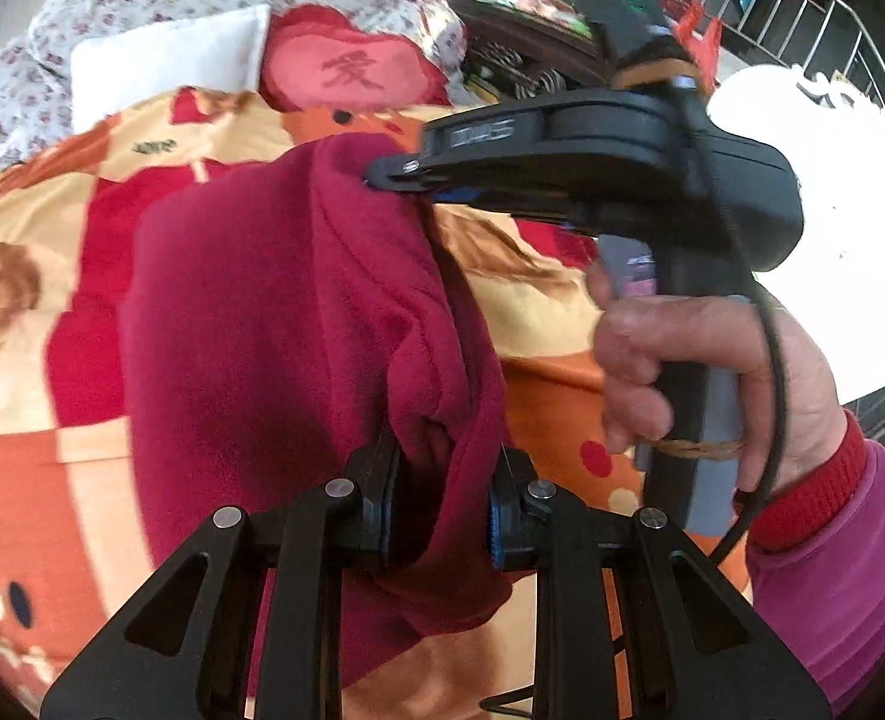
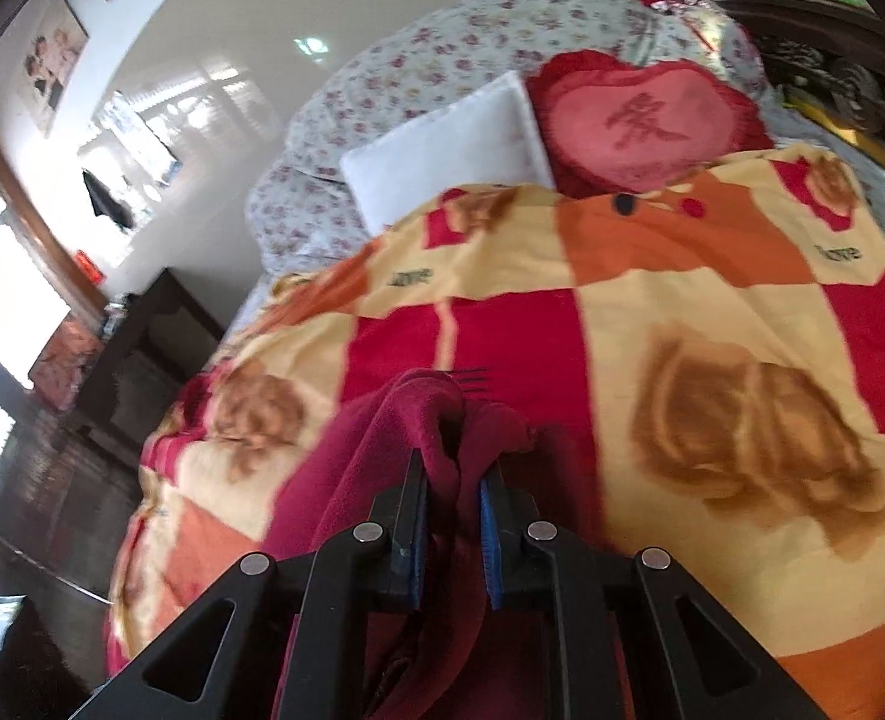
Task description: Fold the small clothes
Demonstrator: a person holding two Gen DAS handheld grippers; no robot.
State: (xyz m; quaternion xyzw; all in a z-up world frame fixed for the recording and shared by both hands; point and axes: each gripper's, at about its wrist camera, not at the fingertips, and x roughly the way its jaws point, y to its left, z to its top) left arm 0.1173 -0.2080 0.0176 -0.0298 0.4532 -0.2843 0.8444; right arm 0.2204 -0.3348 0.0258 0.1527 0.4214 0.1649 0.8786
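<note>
A dark red fleece garment (image 1: 274, 324) hangs lifted over the bed, held at two places. My left gripper (image 1: 442, 510) is shut on a bunched edge of it low in the left wrist view. In that same view my right gripper (image 1: 391, 174) comes in from the right, held by a hand (image 1: 682, 372), and pinches the garment's far upper edge. The right wrist view shows my right gripper (image 2: 453, 516) shut on a thick fold of the same fleece garment (image 2: 382, 462), which drapes down to the left below the fingers.
Beneath lies a bed with an orange, yellow and red patterned blanket (image 2: 712, 330). At its head sit a red heart cushion (image 2: 640, 120), a white pillow (image 2: 448, 144) and a floral duvet (image 2: 472, 42). A dark cabinet (image 2: 136, 354) stands left of the bed; a metal rail (image 1: 802, 6) at right.
</note>
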